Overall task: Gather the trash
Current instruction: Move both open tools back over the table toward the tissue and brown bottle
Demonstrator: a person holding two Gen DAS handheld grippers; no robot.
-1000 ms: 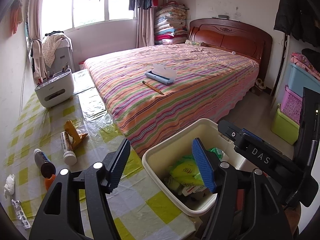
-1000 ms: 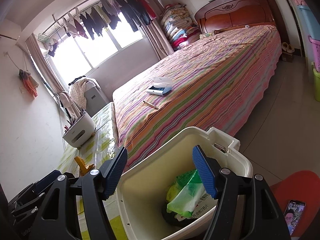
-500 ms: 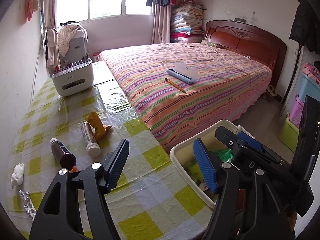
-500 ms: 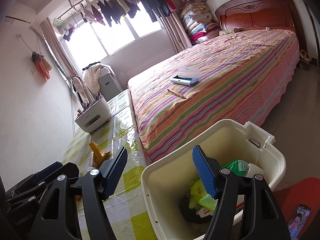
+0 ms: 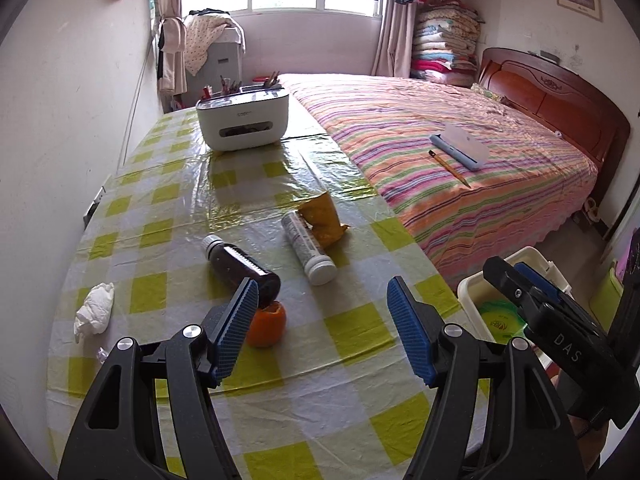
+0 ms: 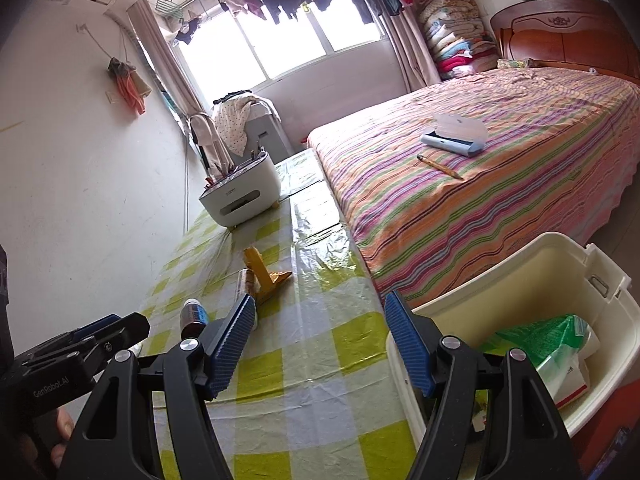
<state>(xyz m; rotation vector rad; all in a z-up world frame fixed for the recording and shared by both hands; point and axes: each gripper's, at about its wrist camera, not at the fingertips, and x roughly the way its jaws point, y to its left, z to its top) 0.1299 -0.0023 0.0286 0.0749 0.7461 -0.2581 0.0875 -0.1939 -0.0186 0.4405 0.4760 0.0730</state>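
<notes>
Yellow-checked plastic cloth covers the bench (image 5: pixel 280 412), on which trash is seen: a brown bottle (image 5: pixel 240 266) lying beside an orange peel (image 5: pixel 267 322), a white tube (image 5: pixel 308 248) touching a yellow wrapper (image 5: pixel 322 220), and a crumpled tissue (image 5: pixel 94 312) near the left edge. Both the left hand-held gripper (image 5: pixel 322 330) and the right hand-held gripper (image 6: pixel 320 346) are held open and empty. A cream bin (image 6: pixel 520 276) with waste inside is placed beside the bench.

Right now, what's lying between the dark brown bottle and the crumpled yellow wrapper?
A white tube lies on its side between the dark brown bottle and crumpled yellow wrapper, touching the wrapper; the left wrist view shows it.
</notes>
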